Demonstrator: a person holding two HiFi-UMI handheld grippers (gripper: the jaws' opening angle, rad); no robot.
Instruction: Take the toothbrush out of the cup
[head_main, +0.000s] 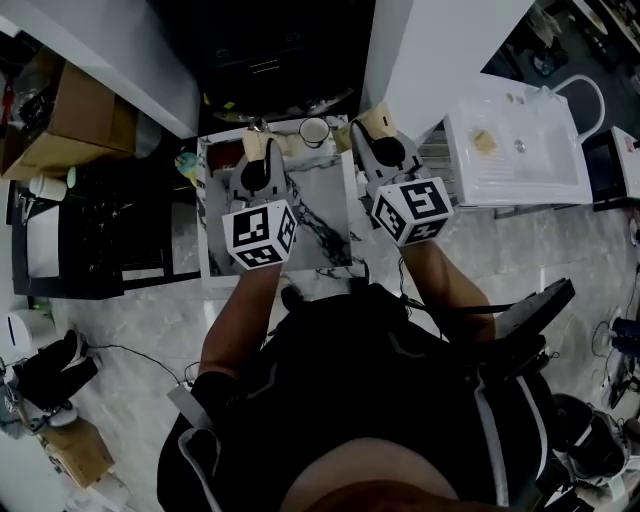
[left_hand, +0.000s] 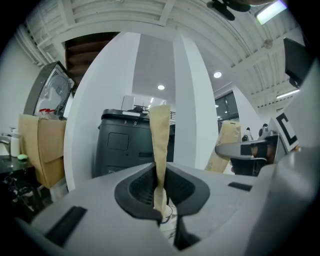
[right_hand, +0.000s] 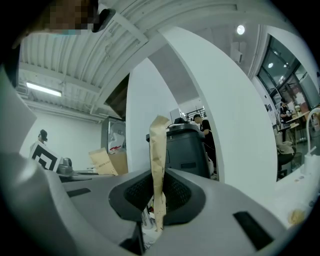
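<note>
One cup between left tongs, right tongs

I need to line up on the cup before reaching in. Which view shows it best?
The head view: the cup stands at the far edge of the marble table, its open mouth facing the camera. Both gripper views look level across the room, above the tabletop, and neither shows the cup clearly.
</note>
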